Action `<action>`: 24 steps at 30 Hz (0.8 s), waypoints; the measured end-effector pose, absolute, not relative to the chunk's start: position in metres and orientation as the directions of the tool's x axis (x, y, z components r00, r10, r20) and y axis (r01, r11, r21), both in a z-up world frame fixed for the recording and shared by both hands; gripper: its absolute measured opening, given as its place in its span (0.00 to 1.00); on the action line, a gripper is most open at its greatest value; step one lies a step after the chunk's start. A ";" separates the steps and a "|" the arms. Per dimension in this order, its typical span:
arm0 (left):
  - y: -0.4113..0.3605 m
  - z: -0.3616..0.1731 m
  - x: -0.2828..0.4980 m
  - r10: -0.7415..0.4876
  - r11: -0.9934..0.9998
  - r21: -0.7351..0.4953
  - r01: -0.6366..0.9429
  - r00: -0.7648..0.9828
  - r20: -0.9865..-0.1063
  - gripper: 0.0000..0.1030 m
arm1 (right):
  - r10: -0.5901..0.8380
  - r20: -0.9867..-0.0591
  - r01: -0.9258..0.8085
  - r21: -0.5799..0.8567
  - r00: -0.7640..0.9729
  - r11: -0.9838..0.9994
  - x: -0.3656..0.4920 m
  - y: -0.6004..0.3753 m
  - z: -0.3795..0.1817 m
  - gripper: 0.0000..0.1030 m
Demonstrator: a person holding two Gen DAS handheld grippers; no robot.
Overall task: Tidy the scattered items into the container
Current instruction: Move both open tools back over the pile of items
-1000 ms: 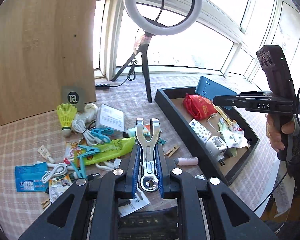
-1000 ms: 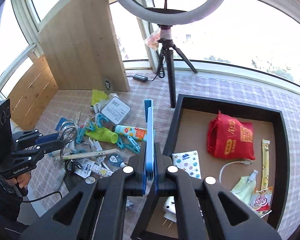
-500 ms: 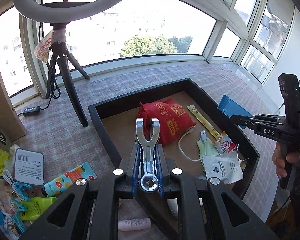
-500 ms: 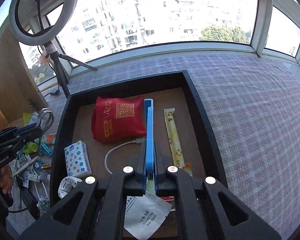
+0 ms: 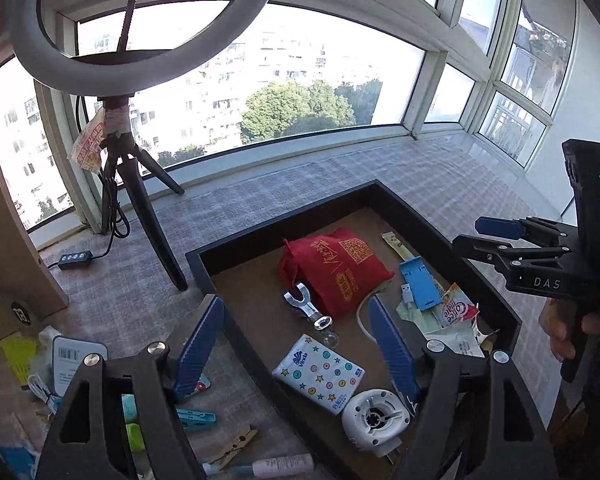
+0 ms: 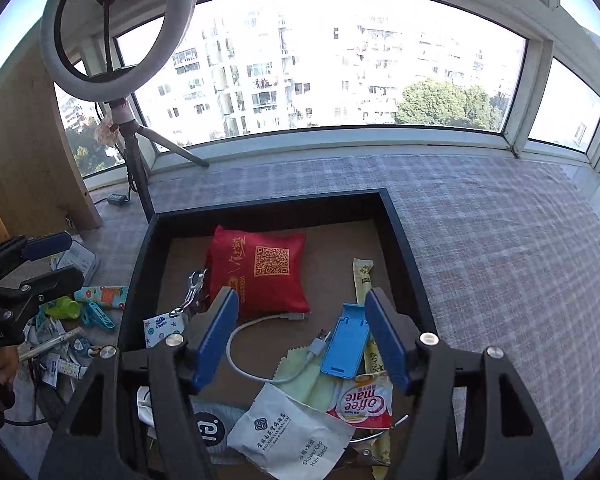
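Both your jaws are opening with nothing between them: the metal tool point(image 5: 309, 311) from your left gripper point(image 5: 296, 344) and the blue stand point(image 6: 346, 342) from your right gripper point(image 6: 300, 338) now lie in the black tray point(image 6: 400, 248), while clutter point(image 5: 188, 416) remains on the counter point(image 5: 140, 288).

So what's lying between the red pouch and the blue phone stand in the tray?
In the right wrist view, the white USB cable runs between the red pouch and the blue phone stand, its plug beside the stand, over bare tray floor.
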State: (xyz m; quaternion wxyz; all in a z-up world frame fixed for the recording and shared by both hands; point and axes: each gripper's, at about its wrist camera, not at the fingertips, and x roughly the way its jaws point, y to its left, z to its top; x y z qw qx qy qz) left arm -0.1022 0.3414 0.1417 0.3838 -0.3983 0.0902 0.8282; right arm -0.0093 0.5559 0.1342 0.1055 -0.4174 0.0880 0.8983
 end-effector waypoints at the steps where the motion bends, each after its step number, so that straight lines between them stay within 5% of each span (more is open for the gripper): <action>1: 0.333 0.146 -0.103 0.566 -0.692 -0.159 -0.705 -0.392 -0.726 0.71 | 0.110 -0.768 -0.256 0.072 -0.631 -0.964 -0.010 0.552 0.136 0.63; 14: 0.199 0.195 -0.074 0.493 -0.762 -0.035 -0.646 -0.544 -0.678 0.71 | -0.126 -0.769 0.016 0.149 -0.626 -0.989 0.003 0.460 0.160 0.60; 24: 0.071 0.160 -0.021 0.305 -0.852 0.072 -0.519 -0.602 -0.738 0.71 | -0.217 -0.832 0.244 0.102 -0.510 -0.964 0.002 0.349 0.122 0.56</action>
